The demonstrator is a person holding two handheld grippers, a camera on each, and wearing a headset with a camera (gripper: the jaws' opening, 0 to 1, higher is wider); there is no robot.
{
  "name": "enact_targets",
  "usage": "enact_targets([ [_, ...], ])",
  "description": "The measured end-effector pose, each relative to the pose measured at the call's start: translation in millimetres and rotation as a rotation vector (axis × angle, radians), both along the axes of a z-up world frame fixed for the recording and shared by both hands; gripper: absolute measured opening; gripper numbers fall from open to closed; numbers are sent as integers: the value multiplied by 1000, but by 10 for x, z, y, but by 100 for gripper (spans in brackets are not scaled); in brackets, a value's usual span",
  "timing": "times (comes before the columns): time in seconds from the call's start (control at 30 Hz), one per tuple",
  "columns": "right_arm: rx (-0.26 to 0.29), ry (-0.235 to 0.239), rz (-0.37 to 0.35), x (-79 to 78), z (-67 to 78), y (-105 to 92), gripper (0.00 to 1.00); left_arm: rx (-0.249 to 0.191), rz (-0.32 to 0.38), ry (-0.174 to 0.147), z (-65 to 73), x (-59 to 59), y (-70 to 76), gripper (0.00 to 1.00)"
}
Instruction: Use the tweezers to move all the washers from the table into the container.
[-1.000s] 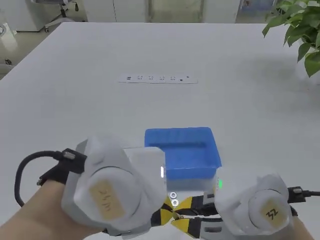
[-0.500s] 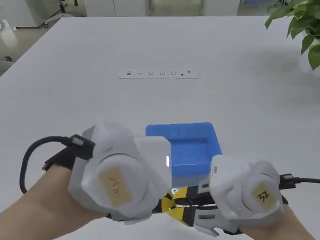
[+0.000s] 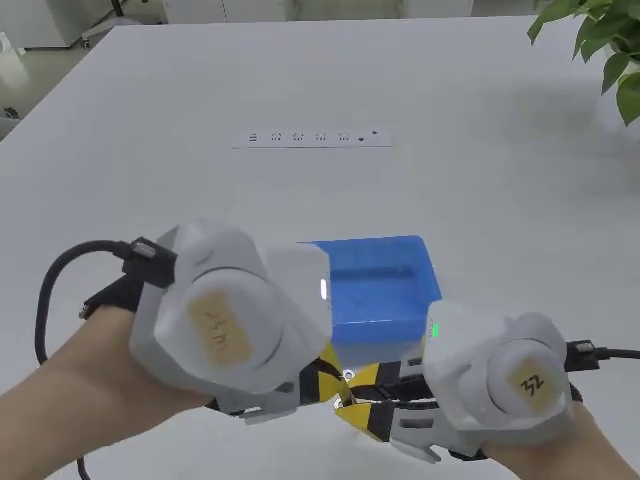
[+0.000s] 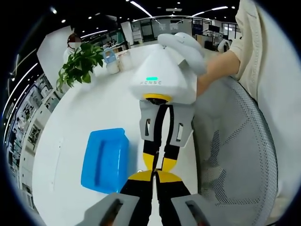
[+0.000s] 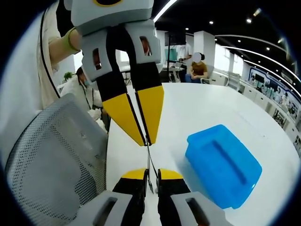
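Note:
My left gripper (image 3: 335,382) and right gripper (image 3: 358,398) meet tip to tip just in front of the blue container (image 3: 375,275). Thin metal tweezers (image 5: 149,160) run from the left gripper's yellow jaw tips down into the right gripper (image 5: 151,176). Both pairs of jaws look pressed on the tweezers. In the left gripper view my left gripper (image 4: 154,173) faces the right one head-on, with the container (image 4: 104,160) to the left. A small steel washer (image 3: 347,376) lies on the table between the jaws and the container (image 5: 225,165).
The white table (image 3: 480,170) carries a flush power strip (image 3: 312,138) further out. A potted plant (image 3: 600,45) stands at the far right corner. A mesh chair back (image 4: 235,155) is close behind the grippers. People sit in the background.
The right gripper has come up and in toward the left one, so their jaws now meet. Two washers showed earlier; one shows now. The camera has shifted slightly.

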State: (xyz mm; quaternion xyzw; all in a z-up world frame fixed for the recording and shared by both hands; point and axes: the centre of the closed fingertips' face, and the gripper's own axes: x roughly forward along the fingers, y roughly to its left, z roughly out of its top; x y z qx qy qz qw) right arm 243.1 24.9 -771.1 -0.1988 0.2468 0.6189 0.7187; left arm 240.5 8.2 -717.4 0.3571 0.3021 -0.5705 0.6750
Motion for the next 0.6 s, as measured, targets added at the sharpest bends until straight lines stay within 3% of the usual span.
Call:
enact_targets([
  [0.33,3,-2,-4,15,-16,-10,4,26,-37,-21,-14,7,-34,0],
  [0.47,12,40,-28,36,-67,-38,5,-19,-11,21,-18,33,-59,0],
  [0.6,-2,36,-17,7,-22,-43,7,-12,-15,16,-26,36,-68,0],
])
